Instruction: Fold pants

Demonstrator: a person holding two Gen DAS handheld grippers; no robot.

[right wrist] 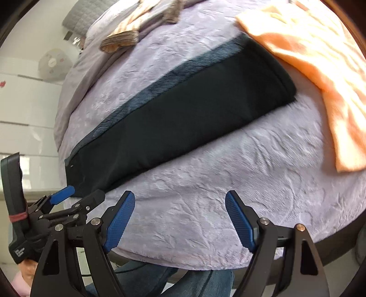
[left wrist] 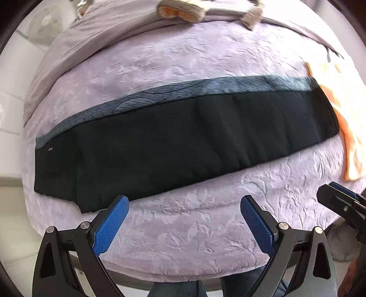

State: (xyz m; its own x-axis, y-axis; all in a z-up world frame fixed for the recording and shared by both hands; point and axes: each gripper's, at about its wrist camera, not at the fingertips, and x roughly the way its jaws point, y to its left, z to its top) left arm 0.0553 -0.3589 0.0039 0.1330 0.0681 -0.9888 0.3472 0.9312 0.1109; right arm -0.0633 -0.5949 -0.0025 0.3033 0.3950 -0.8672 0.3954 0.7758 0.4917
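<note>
Black pants [left wrist: 183, 137] lie flat on the lilac bed cover [left wrist: 183, 228], folded lengthwise into one long band, waist end at the left. A grey-blue fleecy strip [left wrist: 160, 91] shows along their far edge. My left gripper [left wrist: 184, 201] hangs open just above the cover, near the pants' near edge, with nothing between its blue pads. In the right wrist view the pants [right wrist: 183, 109] run diagonally; my right gripper [right wrist: 180, 196] is open and holds nothing, above bare cover [right wrist: 228, 164]. The left gripper [right wrist: 75, 196] sits by the waist corner.
An orange cloth [right wrist: 320, 57] lies past the pants' leg end, partly overlapping it. Brown and striped garments [left wrist: 180, 11] are piled at the far side. A white fan [left wrist: 45, 22] stands on the floor to the left. A person's jeans show below the bed edge.
</note>
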